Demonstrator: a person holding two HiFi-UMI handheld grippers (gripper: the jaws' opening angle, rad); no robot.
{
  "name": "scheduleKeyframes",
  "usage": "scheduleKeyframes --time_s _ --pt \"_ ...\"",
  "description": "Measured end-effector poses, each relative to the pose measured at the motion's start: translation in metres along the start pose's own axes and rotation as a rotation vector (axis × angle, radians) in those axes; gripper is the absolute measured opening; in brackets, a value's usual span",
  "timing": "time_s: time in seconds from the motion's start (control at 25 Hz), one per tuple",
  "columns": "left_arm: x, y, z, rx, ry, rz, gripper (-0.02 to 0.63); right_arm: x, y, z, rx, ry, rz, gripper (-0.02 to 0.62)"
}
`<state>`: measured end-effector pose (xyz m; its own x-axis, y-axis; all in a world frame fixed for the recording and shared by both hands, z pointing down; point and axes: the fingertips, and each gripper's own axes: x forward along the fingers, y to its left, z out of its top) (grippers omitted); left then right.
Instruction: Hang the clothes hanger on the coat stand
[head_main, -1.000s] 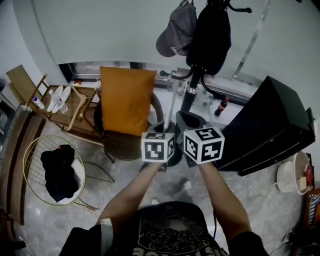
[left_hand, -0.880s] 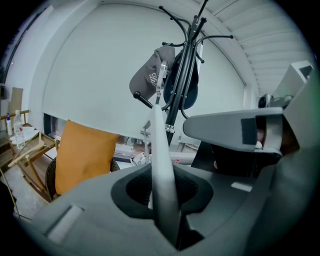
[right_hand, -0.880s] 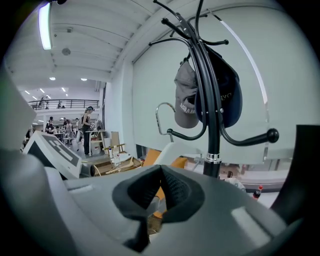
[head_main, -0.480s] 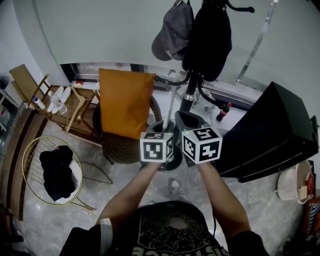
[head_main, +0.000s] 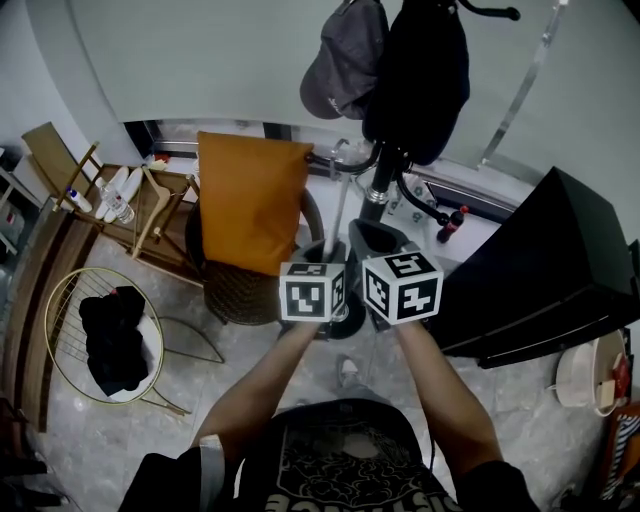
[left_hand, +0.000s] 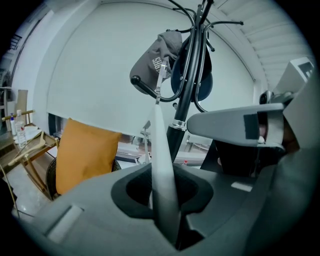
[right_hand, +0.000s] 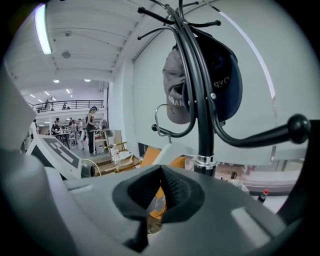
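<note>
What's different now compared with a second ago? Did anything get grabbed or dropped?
Very little. The left gripper and right gripper have edged closer to the coat stand, side by side. In the head view, the black box has slid towards the right edge. Nothing was taken or let go: the left one still clamps the white hanger, which is not yet on a hook.

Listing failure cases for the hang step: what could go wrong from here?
1. Coat stand pegs already carry a grey cap and a dark cap; the hanger could knock one off.
2. Left tongs pinch only one thin arm, so it may swing off target.
</note>
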<state>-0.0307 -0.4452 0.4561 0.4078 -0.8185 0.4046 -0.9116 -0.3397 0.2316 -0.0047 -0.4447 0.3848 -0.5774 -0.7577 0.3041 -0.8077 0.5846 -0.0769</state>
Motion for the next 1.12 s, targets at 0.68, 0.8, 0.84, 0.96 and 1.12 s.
scheduleKeyframes --time_s 0.68,0.8,0.84,0.96,1.12 --pt "0.024 -0.004 -0.019 -0.003 0.053 0.0 0.08 0.004 -0.018 -0.013 0.015 0.028 -0.013 -0.006" --pt "0.027 -0.004 -0.021 -0.001 0.061 -0.004 0.08 0.006 -0.018 -0.016 0.021 0.032 -0.018 -0.006" --pt "0.028 -0.003 -0.023 0.0 0.065 -0.004 0.08 0.006 -0.018 -0.018 0.023 0.034 -0.02 -0.006" --pt "0.029 -0.001 -0.029 -0.008 0.08 -0.004 0.08 0.006 -0.016 -0.022 0.026 0.04 -0.022 -0.006" --pt "0.03 0.001 -0.037 -0.016 0.102 -0.006 0.08 0.007 -0.014 -0.022 0.026 0.041 -0.026 -0.006"
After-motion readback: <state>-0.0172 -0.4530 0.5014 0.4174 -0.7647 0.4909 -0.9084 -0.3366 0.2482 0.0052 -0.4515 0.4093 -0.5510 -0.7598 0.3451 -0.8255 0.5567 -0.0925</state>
